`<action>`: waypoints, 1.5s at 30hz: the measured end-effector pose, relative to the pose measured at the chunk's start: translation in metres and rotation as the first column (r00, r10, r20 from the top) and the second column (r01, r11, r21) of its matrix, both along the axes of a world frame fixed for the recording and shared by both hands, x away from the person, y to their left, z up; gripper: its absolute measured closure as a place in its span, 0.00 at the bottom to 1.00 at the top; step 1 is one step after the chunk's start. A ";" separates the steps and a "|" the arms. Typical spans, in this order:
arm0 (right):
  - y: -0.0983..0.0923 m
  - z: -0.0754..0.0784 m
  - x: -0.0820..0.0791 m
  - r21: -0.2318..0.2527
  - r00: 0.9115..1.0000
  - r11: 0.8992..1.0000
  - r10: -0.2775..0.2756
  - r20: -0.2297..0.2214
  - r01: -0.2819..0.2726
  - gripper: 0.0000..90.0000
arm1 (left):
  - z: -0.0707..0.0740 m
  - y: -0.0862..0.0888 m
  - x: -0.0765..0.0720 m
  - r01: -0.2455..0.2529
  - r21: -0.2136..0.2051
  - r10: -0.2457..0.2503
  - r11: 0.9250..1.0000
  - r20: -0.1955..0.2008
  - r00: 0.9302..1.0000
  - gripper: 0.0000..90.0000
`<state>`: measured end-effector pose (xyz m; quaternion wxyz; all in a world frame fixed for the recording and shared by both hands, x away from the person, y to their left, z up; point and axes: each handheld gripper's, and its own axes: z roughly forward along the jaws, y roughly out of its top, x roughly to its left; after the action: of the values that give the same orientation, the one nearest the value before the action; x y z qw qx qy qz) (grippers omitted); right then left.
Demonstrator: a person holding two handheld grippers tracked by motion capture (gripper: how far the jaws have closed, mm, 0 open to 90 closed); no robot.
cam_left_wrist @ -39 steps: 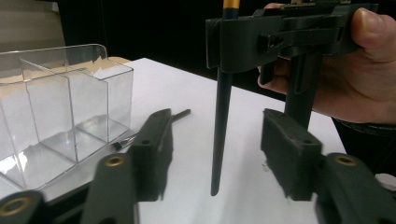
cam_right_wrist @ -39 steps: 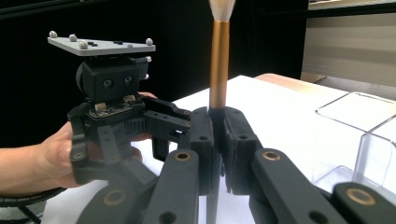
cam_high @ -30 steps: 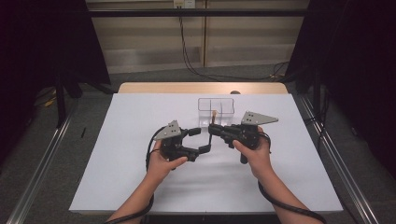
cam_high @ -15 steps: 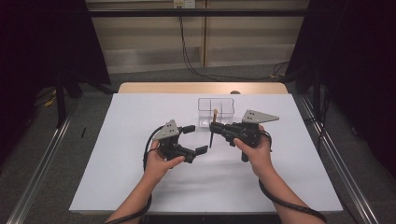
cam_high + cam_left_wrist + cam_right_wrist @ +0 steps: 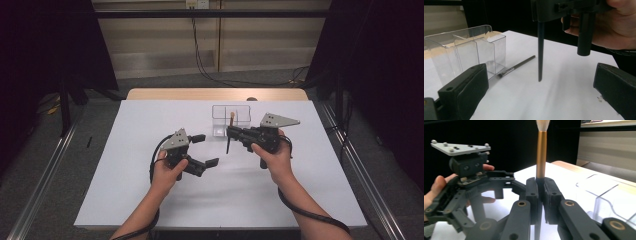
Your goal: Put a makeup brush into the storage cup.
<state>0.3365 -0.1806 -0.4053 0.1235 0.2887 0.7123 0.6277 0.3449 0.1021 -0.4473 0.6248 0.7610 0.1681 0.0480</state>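
My right gripper [image 5: 231, 132] is shut on a makeup brush [image 5: 228, 142] and holds it upright, black handle pointing down above the white table. In the right gripper view the gold ferrule and pale bristles of the brush [image 5: 541, 157] rise above the closed right gripper [image 5: 541, 192]. My left gripper [image 5: 206, 150] stands open to the left of it; its jaws have just been opening and nothing is between them. From the left gripper [image 5: 540, 92] the brush handle [image 5: 540, 50] hangs a little ahead.
A clear divided box [image 5: 220, 106] stands just behind the grippers, also visible as a box [image 5: 466, 52] at left. A second thin brush [image 5: 517, 66] lies flat on the white sheet beside it. The table's wooden far edge [image 5: 215, 94] runs behind the box.
The left gripper's jaws have spread wide apart and drawn off the brush handle. The right gripper keeps the brush upright in about the same place.
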 end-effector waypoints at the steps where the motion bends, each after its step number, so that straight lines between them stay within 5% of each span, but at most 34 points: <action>1: -0.001 0.000 0.001 0.000 1.000 1.000 -0.001 0.001 0.001 0.93 | 0.000 0.002 0.000 -0.003 -0.002 0.003 1.000 -0.002 1.000 0.00; 45: -0.018 0.009 0.032 -0.007 0.998 0.998 -0.069 0.004 0.069 0.93 | 0.004 0.057 -0.006 -0.064 0.030 0.063 0.998 0.010 0.998 0.00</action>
<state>0.3683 -0.1985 -0.3960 0.1477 0.3114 0.7039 0.6211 0.3384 0.1588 -0.4433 0.6119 0.7645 0.1887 0.0737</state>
